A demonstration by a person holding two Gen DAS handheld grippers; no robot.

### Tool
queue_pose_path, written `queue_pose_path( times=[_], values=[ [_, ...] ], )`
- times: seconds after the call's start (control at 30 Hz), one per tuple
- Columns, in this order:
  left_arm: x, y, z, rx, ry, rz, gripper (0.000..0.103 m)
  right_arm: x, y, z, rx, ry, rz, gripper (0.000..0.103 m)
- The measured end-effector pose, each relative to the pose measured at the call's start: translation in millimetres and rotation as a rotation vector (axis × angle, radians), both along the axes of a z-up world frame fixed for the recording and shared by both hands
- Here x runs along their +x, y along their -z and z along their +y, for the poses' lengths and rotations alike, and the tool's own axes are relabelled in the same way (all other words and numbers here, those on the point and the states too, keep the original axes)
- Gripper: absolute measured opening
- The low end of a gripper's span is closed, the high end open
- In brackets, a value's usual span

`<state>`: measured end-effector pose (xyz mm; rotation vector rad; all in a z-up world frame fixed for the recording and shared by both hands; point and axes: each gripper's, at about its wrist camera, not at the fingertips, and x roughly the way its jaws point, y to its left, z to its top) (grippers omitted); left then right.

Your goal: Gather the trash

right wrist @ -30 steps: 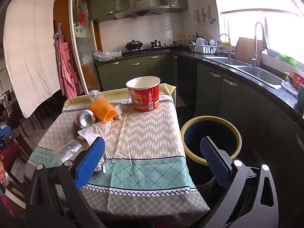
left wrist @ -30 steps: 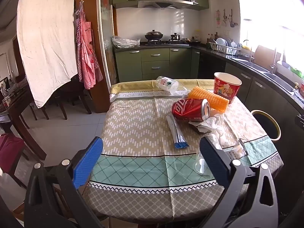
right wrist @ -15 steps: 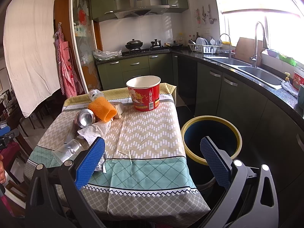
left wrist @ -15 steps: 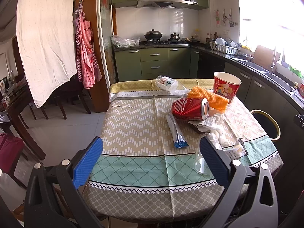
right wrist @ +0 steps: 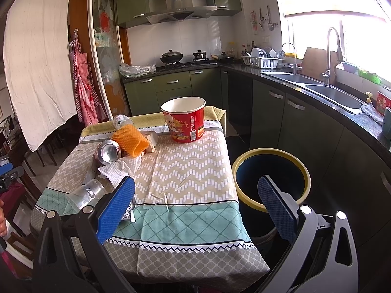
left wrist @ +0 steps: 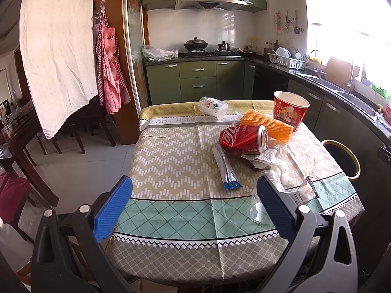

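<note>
Trash lies on the table: a red soda can on its side, an orange foam net, a red paper bucket, a crumpled white tissue, a blue-ended wrapper, a clear plastic cup and a plastic bottle. The can, net, bucket, tissue and cup also show in the right wrist view. A yellow-rimmed bin stands right of the table. My left gripper and right gripper are open and empty at the near edge.
The table wears a patterned cloth. Green cabinets and a counter with sinks run along the right. A dark wooden table and chairs stand at the left. The bin's rim shows beside the table.
Both grippers have barely shifted; the view is almost the same. Nothing was taken hold of or let go.
</note>
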<state>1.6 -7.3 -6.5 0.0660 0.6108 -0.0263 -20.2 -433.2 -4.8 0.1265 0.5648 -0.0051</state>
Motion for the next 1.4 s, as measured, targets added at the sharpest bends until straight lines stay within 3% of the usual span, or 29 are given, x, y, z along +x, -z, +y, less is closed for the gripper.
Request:
queue_pose_path(
  times=[1.4],
  values=[
    [-1.1,-1.5,-0.3,-0.003,0.005,0.000,0.097,2.7,4.1,-1.1,0.003,0.004,0.008,0.099]
  ],
)
